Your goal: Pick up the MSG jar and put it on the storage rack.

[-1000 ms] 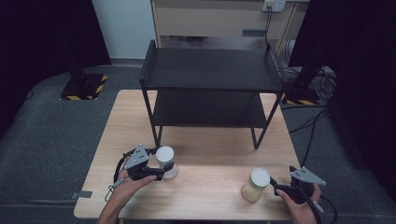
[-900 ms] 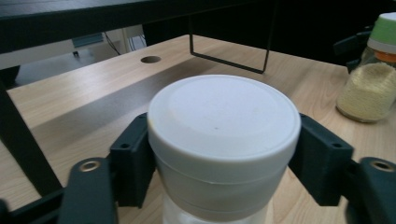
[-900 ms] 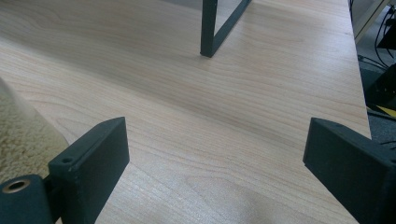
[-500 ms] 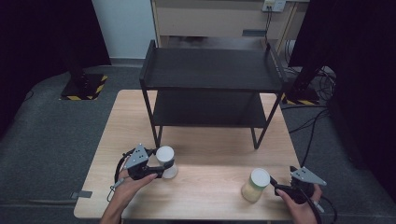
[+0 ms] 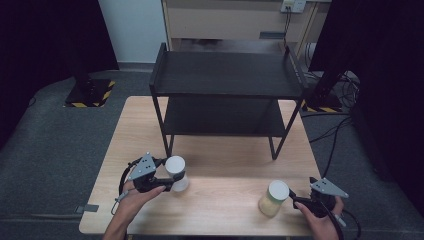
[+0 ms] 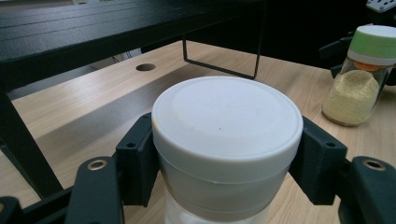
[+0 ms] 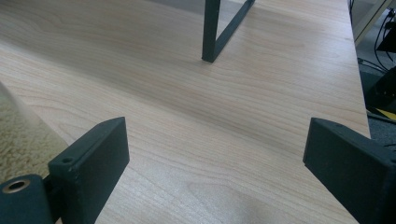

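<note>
The back half of the table (image 5: 135, 125) is pretty much taken up by the black shelf (image 5: 227, 75); open wood is left between the white jar (image 5: 176, 172) and yellow jar (image 5: 272, 198); passage under the shelf is blocked by its legs.

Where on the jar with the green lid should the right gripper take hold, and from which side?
Probably on the glass body of the jar, just under its lid, coming level from the jar's right, where the right gripper waits open. The jar stands upright, and its round sides suit two flat jaws.
</note>
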The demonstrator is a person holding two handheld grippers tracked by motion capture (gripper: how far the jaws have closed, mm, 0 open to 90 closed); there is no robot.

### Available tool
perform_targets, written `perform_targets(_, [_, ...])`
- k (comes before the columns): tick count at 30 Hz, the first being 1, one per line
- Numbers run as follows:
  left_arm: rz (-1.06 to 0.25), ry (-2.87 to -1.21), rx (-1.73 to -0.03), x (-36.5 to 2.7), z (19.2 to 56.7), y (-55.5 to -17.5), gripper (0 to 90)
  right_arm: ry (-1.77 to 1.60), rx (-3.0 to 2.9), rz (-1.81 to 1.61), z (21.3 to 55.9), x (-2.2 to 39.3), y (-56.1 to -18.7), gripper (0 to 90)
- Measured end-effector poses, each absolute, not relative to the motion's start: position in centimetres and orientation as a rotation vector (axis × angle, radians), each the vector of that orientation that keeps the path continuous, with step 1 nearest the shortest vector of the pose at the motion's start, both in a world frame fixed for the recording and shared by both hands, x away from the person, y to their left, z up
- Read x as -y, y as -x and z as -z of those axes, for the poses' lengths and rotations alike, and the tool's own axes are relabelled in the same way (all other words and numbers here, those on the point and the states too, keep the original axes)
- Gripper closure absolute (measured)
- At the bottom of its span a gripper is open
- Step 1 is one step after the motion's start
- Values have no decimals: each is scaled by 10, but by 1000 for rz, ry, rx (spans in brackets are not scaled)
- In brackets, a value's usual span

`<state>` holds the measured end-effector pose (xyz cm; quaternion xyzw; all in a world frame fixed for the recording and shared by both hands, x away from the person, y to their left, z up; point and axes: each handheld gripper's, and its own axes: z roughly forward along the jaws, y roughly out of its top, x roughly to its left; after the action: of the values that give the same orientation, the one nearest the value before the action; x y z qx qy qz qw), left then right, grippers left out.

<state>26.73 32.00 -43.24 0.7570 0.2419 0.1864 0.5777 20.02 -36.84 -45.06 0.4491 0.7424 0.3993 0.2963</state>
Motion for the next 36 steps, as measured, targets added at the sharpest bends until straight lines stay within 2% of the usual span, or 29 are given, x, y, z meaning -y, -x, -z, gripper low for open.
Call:
perform_targets(26, [-427, -1830, -541, -317, 406, -266, 325, -1204, -1978, -1096, 453, 366, -206, 70])
perform_targets(36, [-431, -1856, -514, -308, 385, -263, 325, -1218, -1977, -1093, 454, 368, -207, 69])
